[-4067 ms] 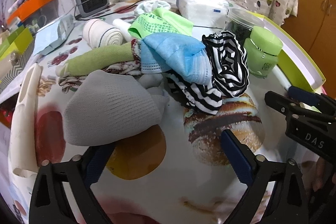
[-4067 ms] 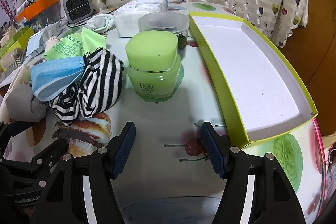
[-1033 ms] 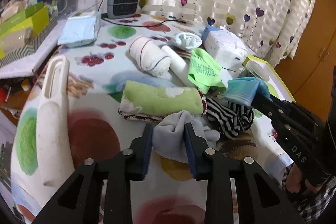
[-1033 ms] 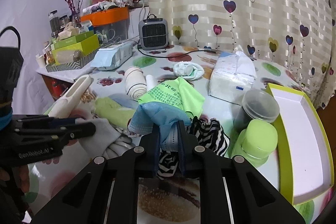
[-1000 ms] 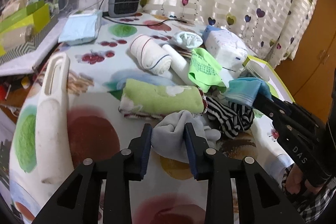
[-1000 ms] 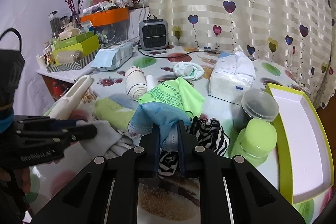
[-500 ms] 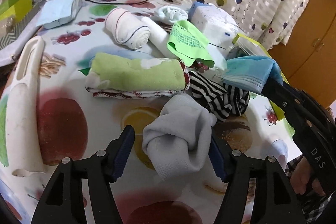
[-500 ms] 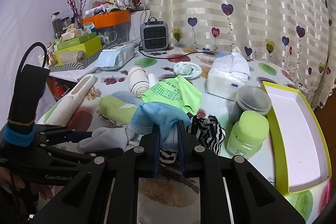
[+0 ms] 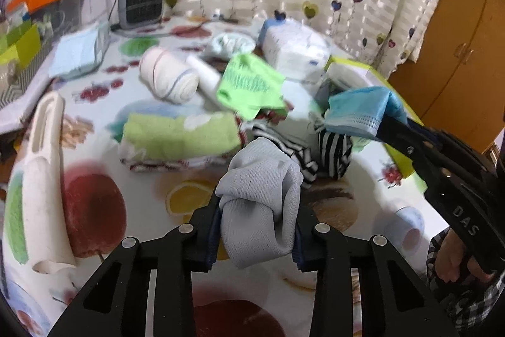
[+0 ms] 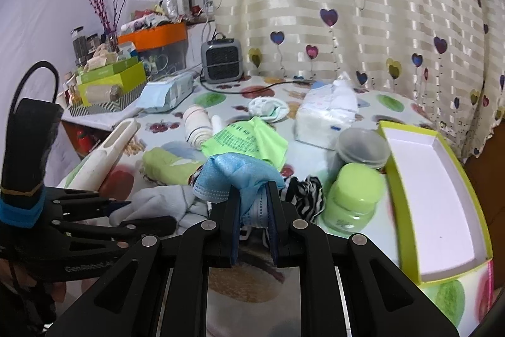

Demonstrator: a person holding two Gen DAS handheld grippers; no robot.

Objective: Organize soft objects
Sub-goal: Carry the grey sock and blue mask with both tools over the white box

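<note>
My left gripper [image 9: 257, 220] has its jaws closing on a bunched grey sock [image 9: 262, 188], and the pads press its sides just above the fruit-print tablecloth. The right gripper [image 10: 252, 201] is shut on a folded blue face mask [image 10: 240, 169] and holds it off the table. In the left wrist view the mask [image 9: 359, 108] hangs at the right, above a black-and-white striped cloth [image 9: 334, 153]. In the right wrist view the left gripper [image 10: 123, 212] shows at the lower left with the sock [image 10: 157, 204] in it.
A rolled green towel [image 9: 180, 135], a green cloth [image 9: 249, 84], a white cloth roll [image 9: 167, 78] and a tissue pack [image 9: 293, 49] lie behind. A green jar [image 10: 353, 198] and an open yellow-green box [image 10: 391, 179] stand at the right. A long white plastic scoop [image 9: 44, 179] lies left.
The left jaws opened wide around the grey sock, then closed on it again, now gripping more of it. The right gripper has drifted a little with the mask.
</note>
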